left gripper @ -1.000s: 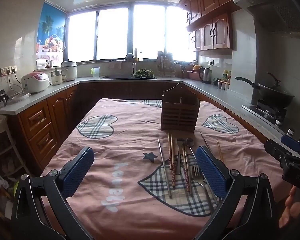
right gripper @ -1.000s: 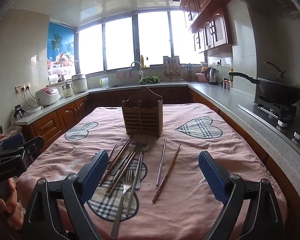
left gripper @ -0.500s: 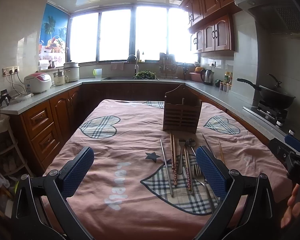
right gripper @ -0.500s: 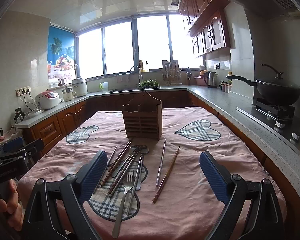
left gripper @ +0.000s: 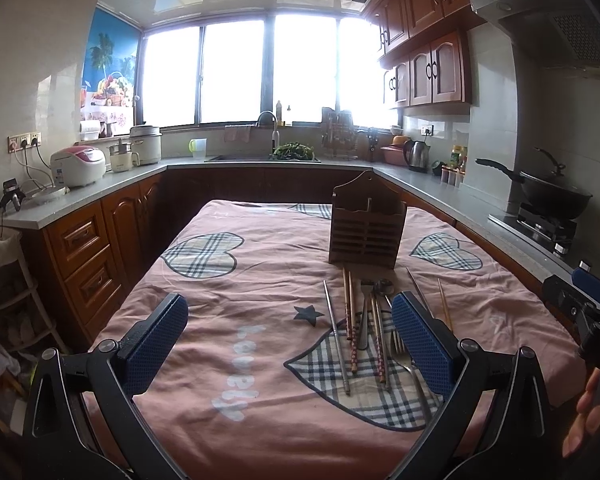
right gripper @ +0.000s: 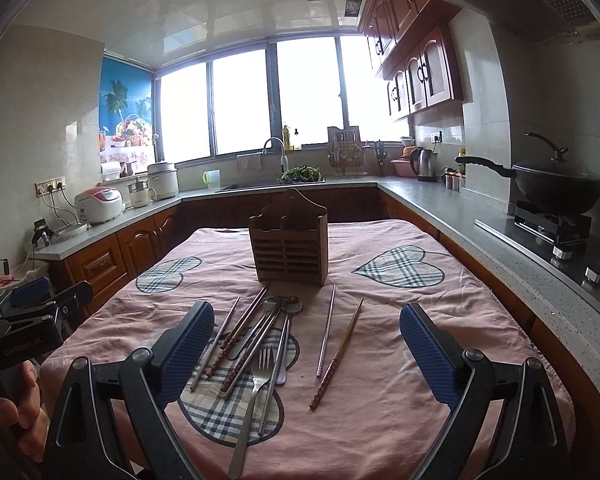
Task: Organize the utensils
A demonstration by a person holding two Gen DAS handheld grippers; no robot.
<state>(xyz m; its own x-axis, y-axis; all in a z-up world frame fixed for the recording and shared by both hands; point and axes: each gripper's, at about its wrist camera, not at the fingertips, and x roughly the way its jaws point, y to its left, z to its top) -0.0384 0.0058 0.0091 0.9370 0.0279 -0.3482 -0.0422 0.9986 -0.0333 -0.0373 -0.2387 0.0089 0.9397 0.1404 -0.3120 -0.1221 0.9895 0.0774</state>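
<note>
A brown wooden utensil holder [right gripper: 288, 248] stands upright on the pink-clothed table [right gripper: 380, 400]; it also shows in the left wrist view [left gripper: 366, 228]. In front of it lie several loose utensils: chopsticks [right gripper: 242, 326], spoons [right gripper: 290, 308], a fork [right gripper: 258, 376], a metal chopstick [right gripper: 326, 332] and a wooden chopstick [right gripper: 338, 354]. The same pile [left gripper: 364, 328] shows in the left wrist view. My right gripper [right gripper: 306, 352] is open and empty above the near table edge. My left gripper [left gripper: 290, 344] is open and empty, left of the pile.
Kitchen counters [right gripper: 460, 216] surround the table. A wok [right gripper: 556, 190] sits on the stove at the right. Rice cookers [left gripper: 78, 166] stand on the left counter. A sink with greens [left gripper: 294, 152] lies at the back under the window.
Both grippers have tilted up and drawn back slightly, so the table and utensils sit lower in view. Both stay open. The utensils have not moved.
</note>
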